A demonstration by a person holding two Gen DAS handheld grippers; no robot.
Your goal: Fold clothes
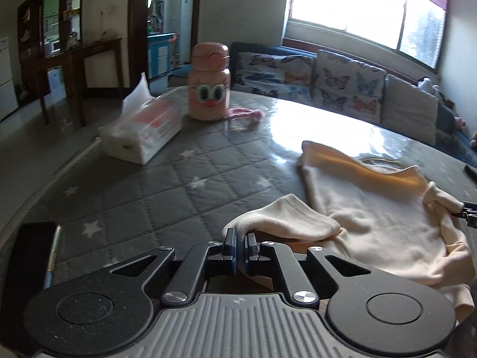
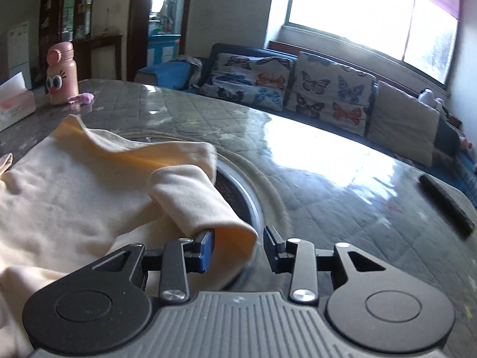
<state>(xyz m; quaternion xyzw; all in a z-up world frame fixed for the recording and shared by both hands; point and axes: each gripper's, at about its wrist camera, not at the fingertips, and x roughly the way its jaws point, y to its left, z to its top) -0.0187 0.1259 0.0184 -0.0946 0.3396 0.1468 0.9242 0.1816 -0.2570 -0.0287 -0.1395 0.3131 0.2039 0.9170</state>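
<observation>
Garment: soft cream knit garment (image 1: 372,217) lies crumpled on the grey star-quilted table (image 1: 155,179) | left gripper (image 1: 241,249) pinches its ribbed cuff | right gripper (image 2: 238,249) gapes around a sleeve end | we'd clamp right, then lift both evenly, keeping fabric taut.

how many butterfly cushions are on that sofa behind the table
2. One butterfly cushion sits at the sofa's left, the other butterfly cushion right beside it. A plain beige cushion follows; more may be hidden beyond.

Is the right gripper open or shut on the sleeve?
Open: the right gripper has jaws standing apart, the cream garment's sleeve lying between them.
</observation>
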